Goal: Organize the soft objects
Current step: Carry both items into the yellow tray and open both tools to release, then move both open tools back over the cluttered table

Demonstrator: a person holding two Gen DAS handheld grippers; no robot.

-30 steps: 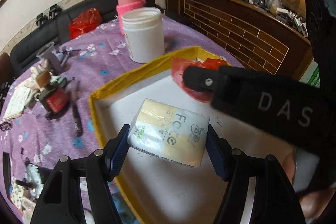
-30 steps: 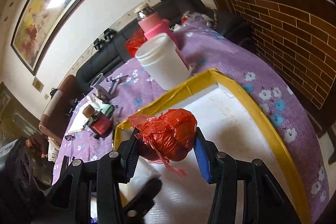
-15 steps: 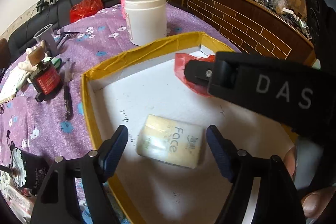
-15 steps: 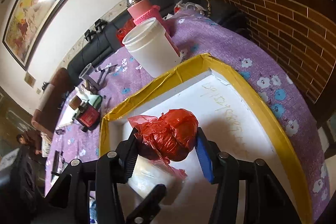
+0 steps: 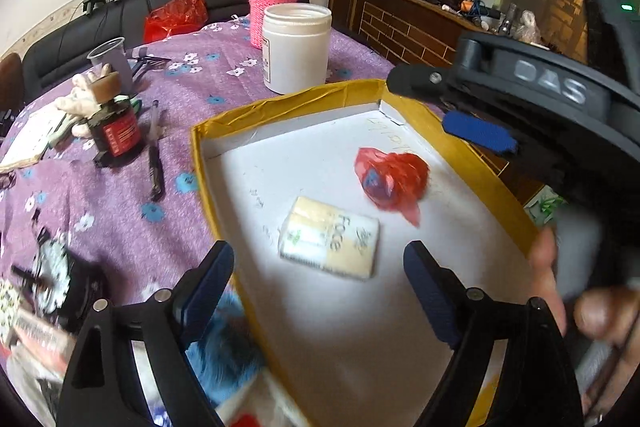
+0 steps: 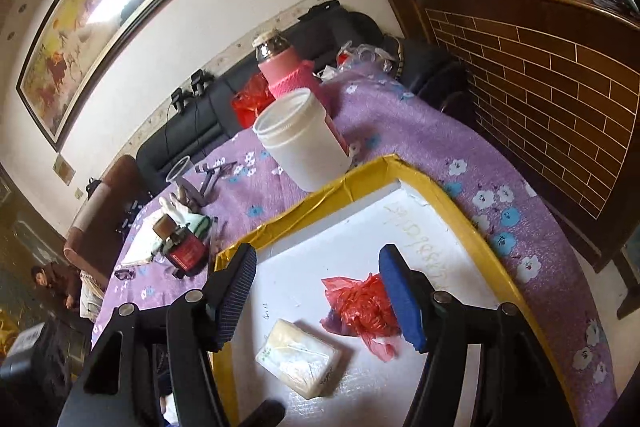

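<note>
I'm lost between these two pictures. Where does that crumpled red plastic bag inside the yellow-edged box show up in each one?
Left wrist view: the red plastic bag lies right of centre on the box's white floor, up and to the right of the tissue pack.
Right wrist view: the bag lies low and centre-right, just left of the gripper's blue right-hand pad.
Shared landmark: the white jar standing beyond the box's far yellow rim.

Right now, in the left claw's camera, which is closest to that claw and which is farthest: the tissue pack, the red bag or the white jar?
1. Yellow-and-white tissue pack, in the tray, just ahead of the left claw.
2. Crumpled red plastic bag, farther in, to the right.
3. White plastic jar, beyond the tray.
</note>
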